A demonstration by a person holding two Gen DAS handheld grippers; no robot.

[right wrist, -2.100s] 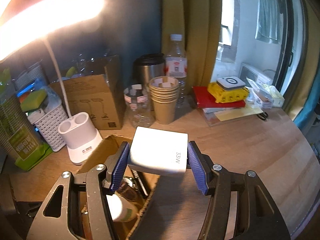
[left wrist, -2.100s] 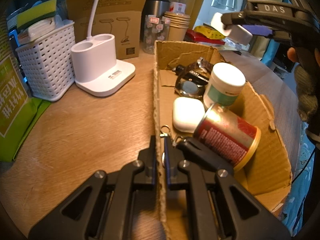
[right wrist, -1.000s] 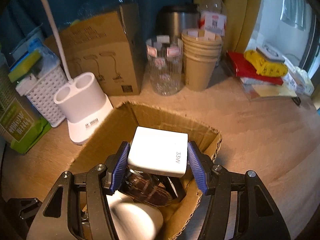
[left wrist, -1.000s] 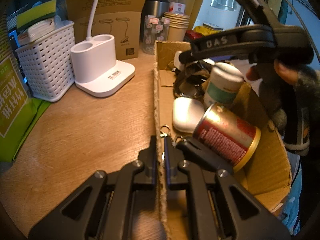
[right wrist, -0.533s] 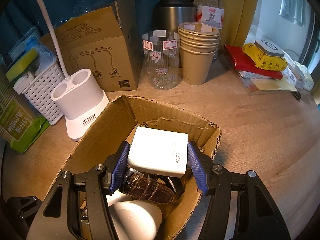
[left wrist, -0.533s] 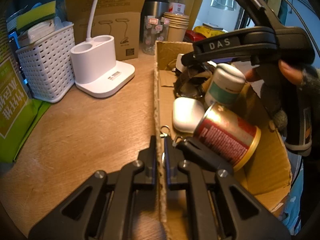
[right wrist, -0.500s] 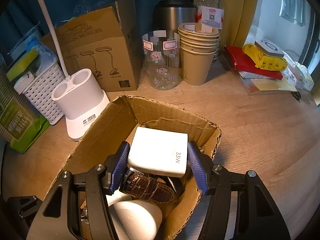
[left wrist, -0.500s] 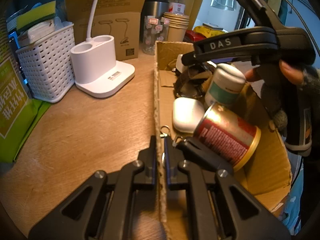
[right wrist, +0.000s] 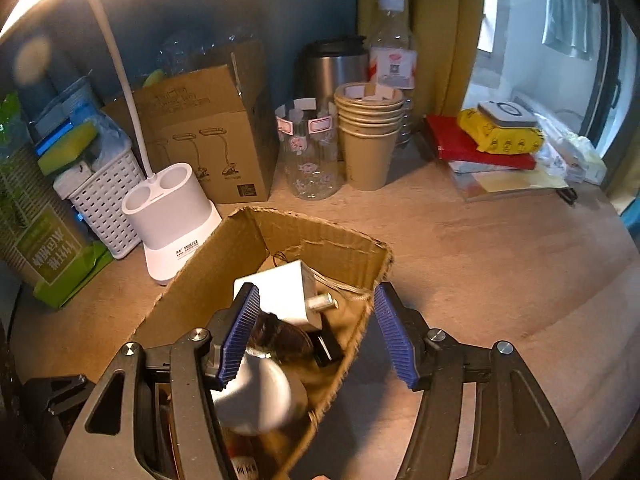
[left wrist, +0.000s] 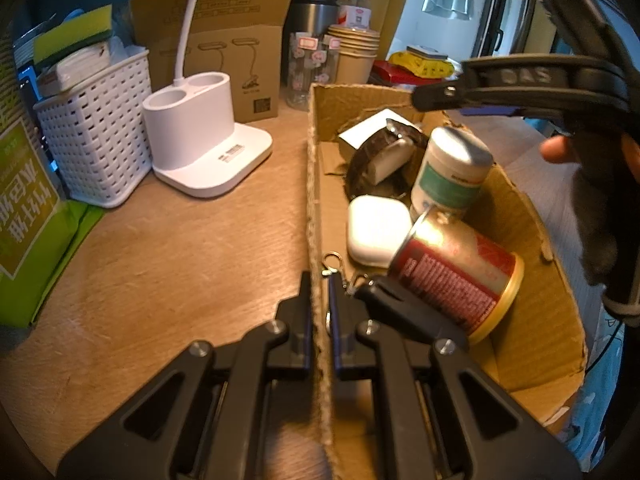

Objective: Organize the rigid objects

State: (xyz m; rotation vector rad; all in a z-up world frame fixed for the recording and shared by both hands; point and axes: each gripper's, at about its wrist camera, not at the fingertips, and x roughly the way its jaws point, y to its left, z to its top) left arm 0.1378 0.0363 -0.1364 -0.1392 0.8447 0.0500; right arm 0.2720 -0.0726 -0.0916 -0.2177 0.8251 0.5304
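Squeezing the left wall of the cardboard box (left wrist: 314, 184) with the left gripper (left wrist: 320, 312), shut tight on it, one finger outside and one inside. Holding the box near its front left corner.

Hanging the right gripper (right wrist: 314, 296) over the far end of the box, with its blue pads spread wide. Holding nothing between them. Gripping its handle with a hand in a dark glove (left wrist: 592, 208).

Lying in the box, just under those open pads: the white charger (right wrist: 280, 288), tipped on its side by the far left corner, with its metal prongs pointing toward the right wall. Leaning against it, a brown watch (left wrist: 384, 156).

Standing next to the watch, near the right wall: a white pill bottle (left wrist: 452, 172) with a green label. Resting by the left wall, a white earbud case (left wrist: 376, 228). Lying on its side and touching the case, a red can (left wrist: 456, 272). Sitting at the front left corner, a black key fob (left wrist: 404, 308) with a ring.

Sitting on the wooden tabletop (left wrist: 180, 248) to the left of the box: a white lamp base (left wrist: 200, 136), then a white basket (left wrist: 96, 124), then a green pack (left wrist: 24, 216) at the left edge.

Lining the back edge: a brown lamp carton (left wrist: 232, 52), a clear glass (right wrist: 308, 156), a stack of paper cups (right wrist: 368, 132), a steel mug (right wrist: 332, 64) and a water bottle (right wrist: 392, 52). Sitting toward the back right corner, a yellow pack (right wrist: 500, 132) on a red book (right wrist: 472, 148).
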